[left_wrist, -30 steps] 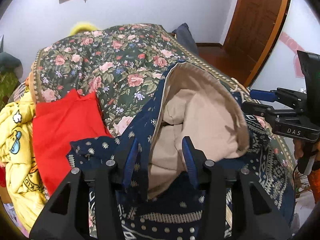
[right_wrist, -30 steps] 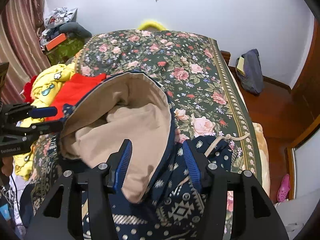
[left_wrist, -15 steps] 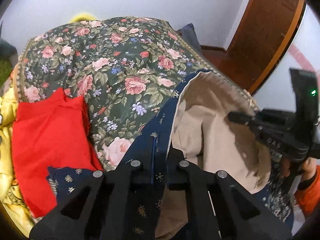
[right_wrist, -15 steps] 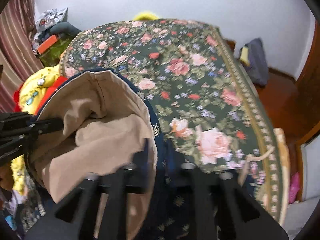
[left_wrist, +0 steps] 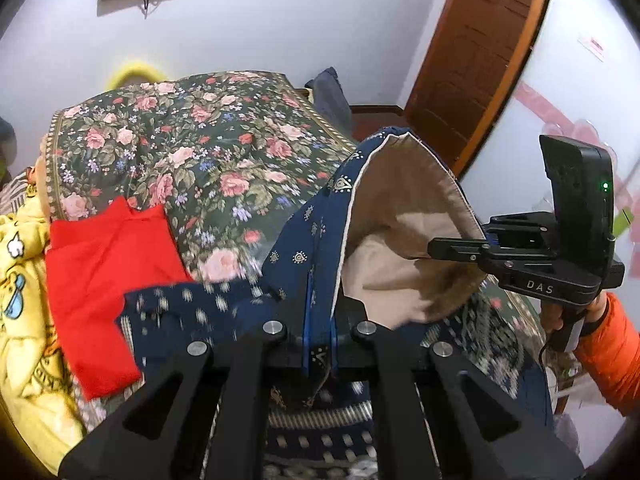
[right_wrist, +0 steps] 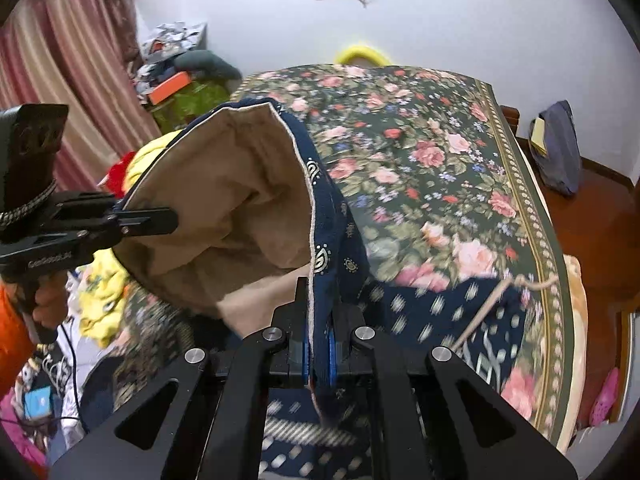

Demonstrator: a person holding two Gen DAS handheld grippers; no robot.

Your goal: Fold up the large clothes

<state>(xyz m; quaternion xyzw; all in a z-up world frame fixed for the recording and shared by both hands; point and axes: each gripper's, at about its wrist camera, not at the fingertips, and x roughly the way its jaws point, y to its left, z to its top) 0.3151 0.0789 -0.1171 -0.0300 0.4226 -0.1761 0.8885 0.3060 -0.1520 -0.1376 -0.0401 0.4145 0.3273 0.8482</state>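
Observation:
A navy patterned hooded garment [left_wrist: 296,256] with a beige lining [left_wrist: 400,216] lies on the floral bed, its hood raised off the cover. My left gripper [left_wrist: 320,312] is shut on the hood's left edge, with navy cloth pinched between its blue pads. The right gripper [right_wrist: 319,320] is shut on the opposite edge of the hood [right_wrist: 344,216]. Each gripper shows in the other's view: the right one [left_wrist: 434,246] at the hood's far rim, the left one [right_wrist: 170,216] likewise. The hood's opening [right_wrist: 224,200] is stretched between them. The garment's body is blurred below.
A floral bedspread [left_wrist: 192,152] covers the bed. A red garment [left_wrist: 104,264] and yellow clothes [left_wrist: 20,264] lie at its left side. A wooden door [left_wrist: 480,52] and a blue bag [right_wrist: 560,148] on the floor stand to the right. An orange sleeve [left_wrist: 612,344] holds the right gripper.
Both grippers closed from open onto the hood's two edges, then rose and pulled back, lifting the hood off the bed and spreading its opening.

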